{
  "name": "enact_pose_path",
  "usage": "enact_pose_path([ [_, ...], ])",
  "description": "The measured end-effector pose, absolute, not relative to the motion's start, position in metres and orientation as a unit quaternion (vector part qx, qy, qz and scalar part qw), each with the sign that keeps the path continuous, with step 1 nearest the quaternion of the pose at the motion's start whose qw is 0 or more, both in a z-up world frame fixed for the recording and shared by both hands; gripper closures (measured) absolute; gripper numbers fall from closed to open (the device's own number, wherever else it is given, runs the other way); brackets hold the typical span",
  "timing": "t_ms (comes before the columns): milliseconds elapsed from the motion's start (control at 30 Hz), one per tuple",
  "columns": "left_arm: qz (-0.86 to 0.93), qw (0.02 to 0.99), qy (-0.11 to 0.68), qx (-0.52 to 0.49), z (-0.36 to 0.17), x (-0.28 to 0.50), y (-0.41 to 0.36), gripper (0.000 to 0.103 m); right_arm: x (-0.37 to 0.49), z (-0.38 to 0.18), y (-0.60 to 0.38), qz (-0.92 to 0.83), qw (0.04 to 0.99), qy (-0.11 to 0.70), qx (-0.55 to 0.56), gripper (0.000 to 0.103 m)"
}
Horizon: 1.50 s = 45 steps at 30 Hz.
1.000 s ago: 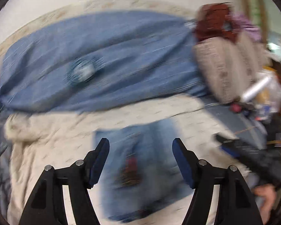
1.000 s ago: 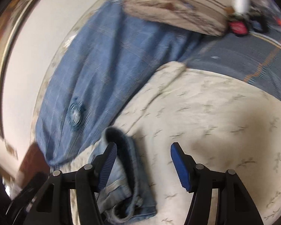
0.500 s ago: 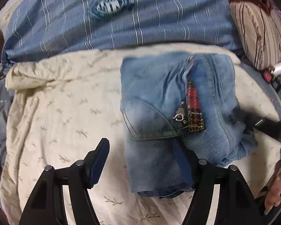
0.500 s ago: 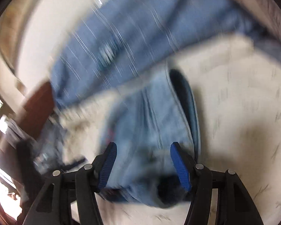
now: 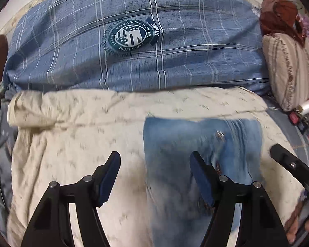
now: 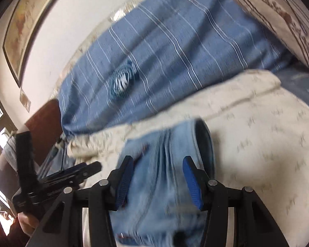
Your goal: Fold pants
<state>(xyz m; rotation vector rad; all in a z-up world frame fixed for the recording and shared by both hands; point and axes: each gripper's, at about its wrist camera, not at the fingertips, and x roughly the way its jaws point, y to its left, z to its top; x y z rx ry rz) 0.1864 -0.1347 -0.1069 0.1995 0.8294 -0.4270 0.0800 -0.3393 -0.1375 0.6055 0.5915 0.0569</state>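
The folded light-blue jeans (image 5: pixel 175 144) lie on a cream bedspread (image 5: pixel 72 133), blurred by motion. My left gripper (image 5: pixel 154 162) hovers open over their left edge; its right finger is above the denim and its left finger above bare bedspread. In the right wrist view the jeans (image 6: pixel 166 144) run lengthwise between the blue pads of my right gripper (image 6: pixel 157 162), whose jaws are closing. The denim lies between and under the pads, and I see no pad pressing on it. Each gripper shows in the other's view: the right gripper (image 5: pixel 288 168) and the left gripper (image 6: pixel 88 170).
A large blue plaid pillow (image 5: pixel 154 61) with a round badge lies across the back of the bed. A striped beige cushion (image 5: pixel 288 72) and small clutter (image 5: pixel 302 113) sit at the right. A framed picture (image 6: pixel 24 30) hangs on the white wall.
The left view has drawn back, so the jeans sit lower and smaller. The right gripper has rolled and swung over the jeans, and its jaws stand narrower.
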Motion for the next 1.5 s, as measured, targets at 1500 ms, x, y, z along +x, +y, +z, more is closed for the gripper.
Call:
enact_pose_path([
  [1500,-0.163,0.892,0.394,0.151,-0.148,0.137,-0.131,0.032,0.095,-0.154,-0.315,0.043,0.897,0.379,0.225,0.049],
])
